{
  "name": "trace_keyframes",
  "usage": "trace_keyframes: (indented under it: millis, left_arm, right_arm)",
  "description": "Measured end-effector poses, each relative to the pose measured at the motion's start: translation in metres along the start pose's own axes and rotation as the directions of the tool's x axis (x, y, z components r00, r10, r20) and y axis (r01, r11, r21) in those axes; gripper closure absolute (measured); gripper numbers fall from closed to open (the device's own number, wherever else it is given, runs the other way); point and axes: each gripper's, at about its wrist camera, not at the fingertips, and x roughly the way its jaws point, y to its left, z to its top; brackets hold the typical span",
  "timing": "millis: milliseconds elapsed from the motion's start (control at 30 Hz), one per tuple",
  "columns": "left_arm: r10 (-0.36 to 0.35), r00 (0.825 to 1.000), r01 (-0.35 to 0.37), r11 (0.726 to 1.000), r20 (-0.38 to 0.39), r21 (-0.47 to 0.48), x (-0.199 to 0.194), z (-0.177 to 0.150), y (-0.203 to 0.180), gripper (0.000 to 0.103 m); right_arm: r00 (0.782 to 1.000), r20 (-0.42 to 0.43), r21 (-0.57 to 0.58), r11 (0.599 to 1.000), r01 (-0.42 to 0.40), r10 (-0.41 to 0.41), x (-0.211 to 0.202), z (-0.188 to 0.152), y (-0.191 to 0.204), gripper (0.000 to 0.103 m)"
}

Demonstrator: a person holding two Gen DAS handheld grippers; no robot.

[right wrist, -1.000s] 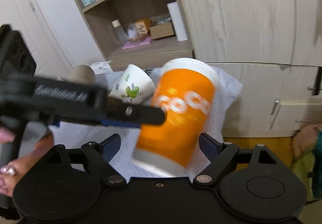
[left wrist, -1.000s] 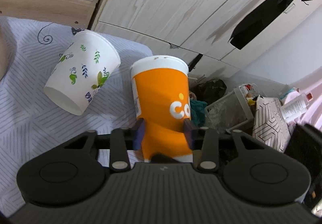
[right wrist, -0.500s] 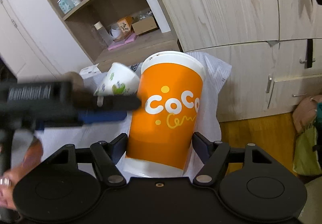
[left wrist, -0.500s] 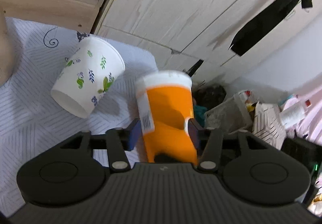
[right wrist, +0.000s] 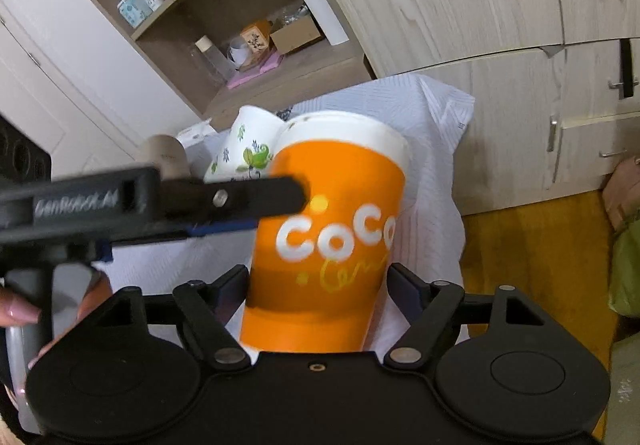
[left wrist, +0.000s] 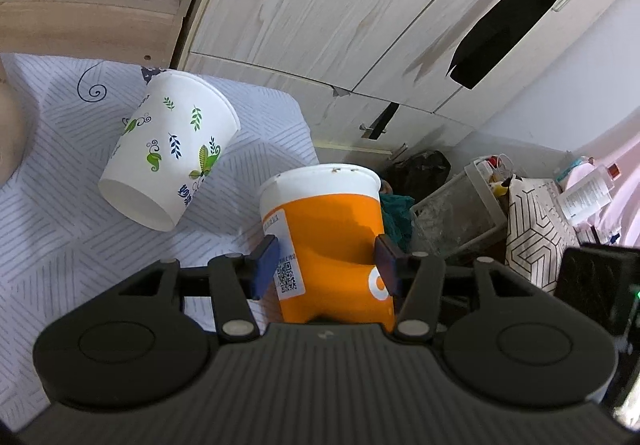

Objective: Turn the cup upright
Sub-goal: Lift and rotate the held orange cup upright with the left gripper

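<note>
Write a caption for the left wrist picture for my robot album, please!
Left gripper fingers either side of the orange cup, beside a tipped leaf-print cup on the striped cloth.

The left gripper [left wrist: 326, 265] is built from matte black plastic, with a ribbed dark grey housing behind the jaws. Two round black discs are set to either side, and a silver rivet is seen at the base of each black linkage arm. Blue pads [left wrist: 264, 265] are fitted to the fingertips. The right gripper [right wrist: 318, 287] is made alike, with a small brass-coloured screw centred behind the jaws. White lettering, blurred, is printed on the left gripper's side. Pink-painted nails are seen on the left hand [right wrist: 56, 309].
</note>
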Motion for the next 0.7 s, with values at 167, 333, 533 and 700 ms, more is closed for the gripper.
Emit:
trace_keyframes:
  millis: [167,333,533,700]
  left_arm:
    - [-0.019,1.000,0.019,1.000,-0.022,0.005,0.000,0.001,0.002,0.051]
    - [-0.038,0.999,0.034,0.994,0.030,0.107,-0.014,-0.011,-0.012,0.051]
    - [-0.035,0.995,0.014,0.974,0.093,0.224,-0.049,-0.028,-0.033,0.051]
    - [-0.037,0.987,-0.007,0.962,0.155,0.275,-0.085,-0.046,-0.036,0.051]
  right_arm:
    - [1.000,0.004,-0.021,1.000,-0.011,0.011,0.002,-0.001,0.001,0.024]
    - [0.999,0.045,-0.037,0.999,0.002,0.000,-0.011,-0.010,0.009,0.024]
    - [0.996,0.083,-0.100,0.995,-0.016,0.024,-0.032,-0.021,0.025,0.024]
    - [0.990,0.134,-0.212,0.977,-0.006,0.035,-0.045,-0.036,0.053,0.024]
